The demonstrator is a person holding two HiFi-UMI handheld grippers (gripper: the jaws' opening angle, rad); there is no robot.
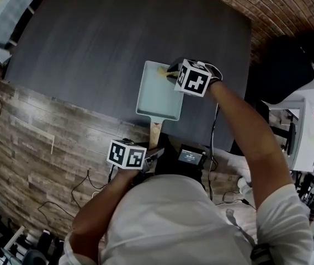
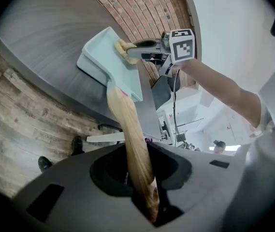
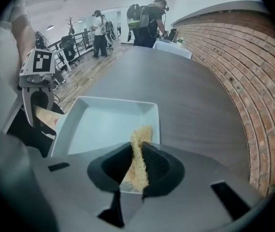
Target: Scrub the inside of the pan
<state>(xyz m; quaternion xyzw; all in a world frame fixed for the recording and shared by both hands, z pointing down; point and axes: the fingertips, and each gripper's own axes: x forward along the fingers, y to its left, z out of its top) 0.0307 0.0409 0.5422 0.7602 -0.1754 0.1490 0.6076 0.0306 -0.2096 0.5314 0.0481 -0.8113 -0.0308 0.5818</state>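
the pan is square with rounded corners and low sloped walls, its inside a smooth, matte, pale blue-green. it sits on the bench near the front edge. its handle is a round, tapered stick of light wood with a fine grain, and it reaches off the bench towards the person. there is a small red mark on the handle close to the pan, too small to read.

the left gripper is clamped on the end of that handle, with the wood pressed between its dark pads, as the left gripper view shows.

the scrub pad is a thin, floppy piece of coarse, yellow-tan fibre with a rough, frayed edge. the right gripper has its jaws drawn narrow and pinches the pad. it points steeply down over one far corner of the pan, where the pad's loose end lies inside the rim.

each gripper is grey moulded plastic and carries a white marker cube printed with black square patterns, not letters.

the bench top is dark grey with a faint, streaked wood grain. beyond it runs a curved red brick wall with pale mortar lines. the floor is weathered wood planks in mixed browns. a small black box with a lit screen sits just below the bench edge — its writing is too small to read.
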